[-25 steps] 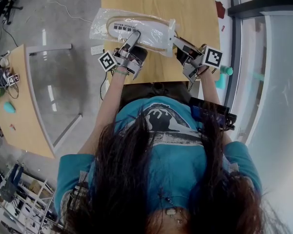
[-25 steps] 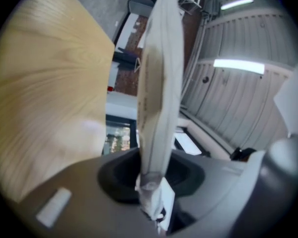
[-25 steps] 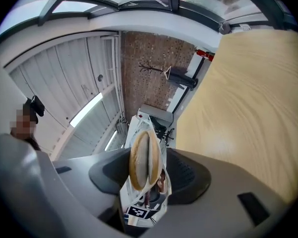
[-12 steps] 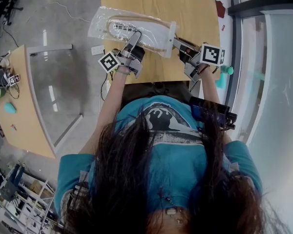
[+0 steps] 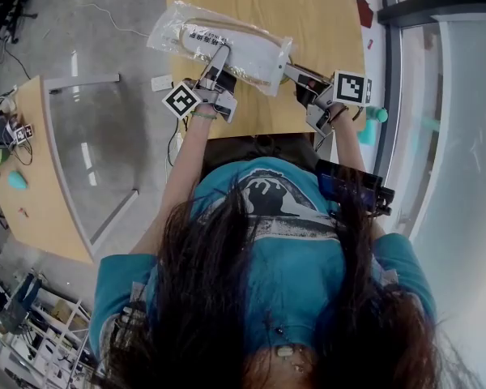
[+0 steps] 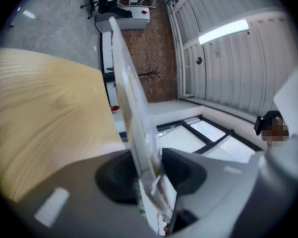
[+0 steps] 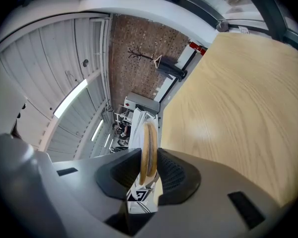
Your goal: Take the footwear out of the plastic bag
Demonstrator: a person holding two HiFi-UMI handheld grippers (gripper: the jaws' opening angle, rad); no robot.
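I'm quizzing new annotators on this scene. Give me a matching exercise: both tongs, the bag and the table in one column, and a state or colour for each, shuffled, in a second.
Column one:
1. left tongs
2. right tongs
3. bag
4. table

Column two:
A. light wood
B. shut on tan footwear
C. clear plastic
D. shut on the bag's edge

Pairs: 1-D, 2-B, 3-C, 4-A.

Note: the left tongs have just been opening a little, with the bag between them. The right tongs have just closed on the footwear.
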